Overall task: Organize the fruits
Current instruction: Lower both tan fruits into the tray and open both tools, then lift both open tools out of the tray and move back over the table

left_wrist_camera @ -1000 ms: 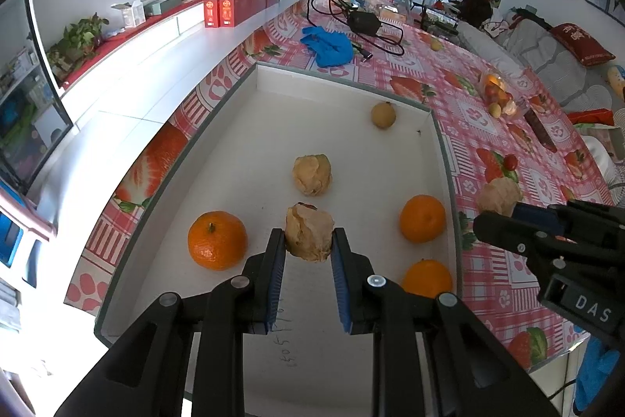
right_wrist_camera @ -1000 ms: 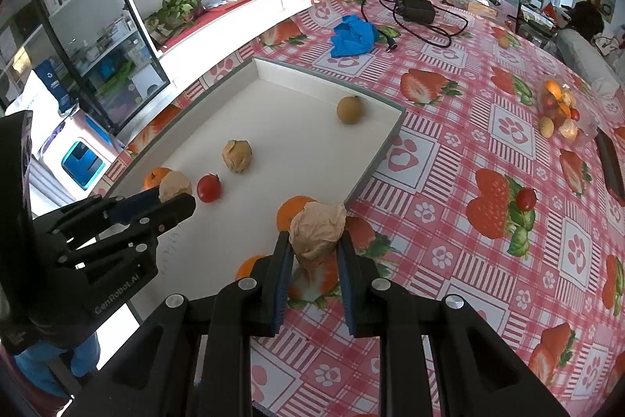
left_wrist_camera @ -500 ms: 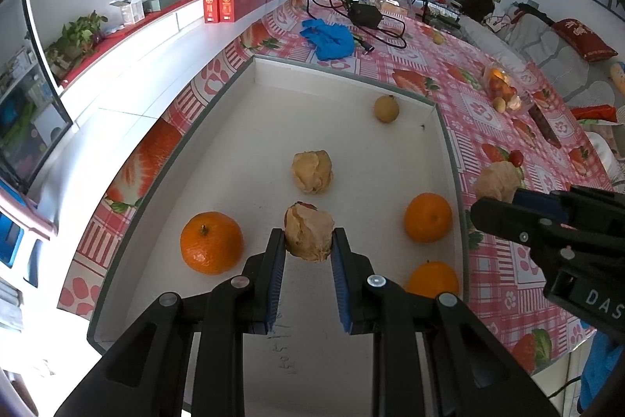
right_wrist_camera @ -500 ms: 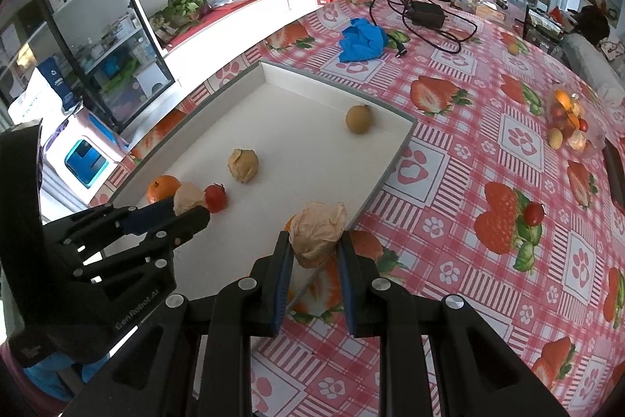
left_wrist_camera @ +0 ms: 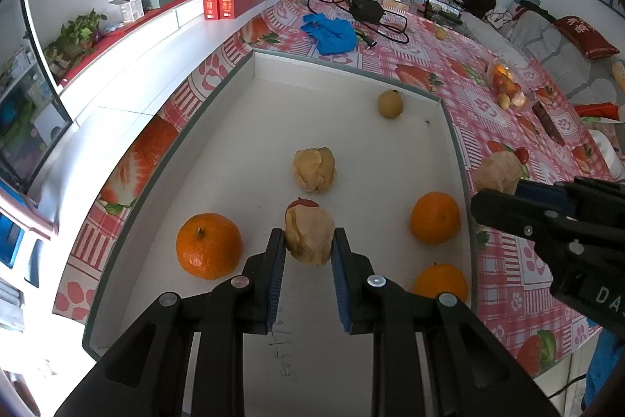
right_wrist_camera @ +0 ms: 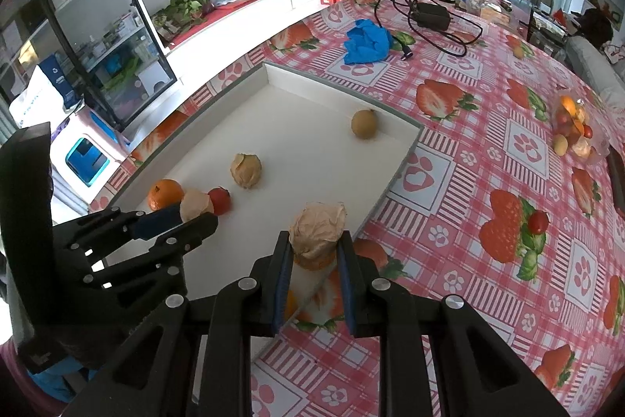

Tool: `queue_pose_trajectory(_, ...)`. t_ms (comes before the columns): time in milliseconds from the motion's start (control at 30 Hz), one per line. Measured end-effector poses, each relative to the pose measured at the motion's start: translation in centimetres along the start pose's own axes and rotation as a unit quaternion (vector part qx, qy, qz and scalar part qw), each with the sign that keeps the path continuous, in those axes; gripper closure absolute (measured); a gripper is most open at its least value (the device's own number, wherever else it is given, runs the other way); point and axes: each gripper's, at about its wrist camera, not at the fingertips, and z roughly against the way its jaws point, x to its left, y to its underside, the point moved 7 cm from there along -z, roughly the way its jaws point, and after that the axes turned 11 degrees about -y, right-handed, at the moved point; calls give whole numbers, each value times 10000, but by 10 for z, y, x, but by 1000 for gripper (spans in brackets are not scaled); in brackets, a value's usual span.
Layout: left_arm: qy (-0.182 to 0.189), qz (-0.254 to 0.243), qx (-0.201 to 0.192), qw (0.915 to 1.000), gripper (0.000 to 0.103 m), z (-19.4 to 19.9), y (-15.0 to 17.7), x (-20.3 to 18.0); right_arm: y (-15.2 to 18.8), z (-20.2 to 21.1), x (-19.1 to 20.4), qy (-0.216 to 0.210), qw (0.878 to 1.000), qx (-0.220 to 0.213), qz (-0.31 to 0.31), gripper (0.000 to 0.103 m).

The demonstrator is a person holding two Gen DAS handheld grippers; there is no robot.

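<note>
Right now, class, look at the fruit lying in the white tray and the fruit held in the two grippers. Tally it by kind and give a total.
Orange: 3
Paper-wrapped fruit: 3, two of them held
Small red fruit: 1
Round brown fruit: 1
Total: 8

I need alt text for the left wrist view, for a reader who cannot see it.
The left gripper is shut on a papery-husked fruit above a white tray holding three oranges, another husked fruit and a small brown fruit. At right, the right gripper holds a similar husked fruit over the strawberry-print tablecloth.
</note>
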Motion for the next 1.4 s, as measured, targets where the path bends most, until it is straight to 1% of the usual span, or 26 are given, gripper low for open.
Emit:
queue_pose_trajectory(200, -7, -2, 3, 10000, 77, 0, 0, 0, -7, -3, 5, -36, 10000, -6, 52, 79)
queue_pose_trajectory(400, -44, 7, 74, 10000, 77, -10, -2, 5, -11, -9, 9, -69, 9999, 18, 97, 79)
queue_pose_trajectory(633, -87, 14, 178, 9998, 77, -19, -4, 7, -14, -16, 13, -123, 9999, 59, 61, 79)
queue_pose_trajectory(800, -106, 6, 171, 9998, 77, -19, -6, 6, -17, -24, 15, -153, 9998, 107, 33, 79)
queue_pose_trajectory(833, -109, 28, 167, 9998, 76, -19, -6, 6, -17, -26, 15, -150, 9998, 110, 26, 79)
queue_pose_trajectory(900, -47, 60, 189, 9998, 64, -18, -5, 6, -18, -28, 15, -166, 9998, 122, 24, 79)
queue_pose_trajectory(933, -41, 74, 179, 9998, 49, -16, -5, 6, -18, -29, 15, -204, 9997, 141, -1, 79)
queue_pose_trajectory(967, -78, 92, 124, 9999, 30, -13, -5, 7, -17, -30, 14, -257, 9995, 164, -43, 75)
queue_pose_trajectory(1000, -175, 121, -2, 9998, 23, -8, -6, 9, -17, -31, 14, -284, 9994, 179, -81, 61)
queue_pose_trajectory(1033, -226, 142, -132, 9996, 21, -4, -6, 10, -16, -30, 12, -307, 9993, 172, -145, 49)
queue_pose_trajectory(1067, -280, 134, -243, 9992, 21, 0, -6, 11, -16, -28, 11, -320, 9992, 128, -196, 27)
queue_pose_trajectory(1100, -318, 116, -272, 9991, 21, 3, -6, 13, -16, -25, 10, -316, 9992, 66, -232, 21)
queue_pose_trajectory(1200, -331, 179, -230, 9990, 21, 6, -5, 15, -15, -13, 6, -310, 9990, -37, -306, 21)
queue_pose_trajectory(1267, -354, 227, -289, 9987, 20, 10, -3, 16, -12, -4, 0, -196, 9990, -136, -380, 21)
queue_pose_trajectory(1333, -351, 228, -346, 9985, 20, 14, -1, 15, -7, 7, -11, -103, 9984, -254, -490, 1)
queue_pose_trajectory(1400, -299, 163, -263, 9991, 20, 16, 4, 11, 0, 16, -26, -18, 9974, -352, -625, 0)
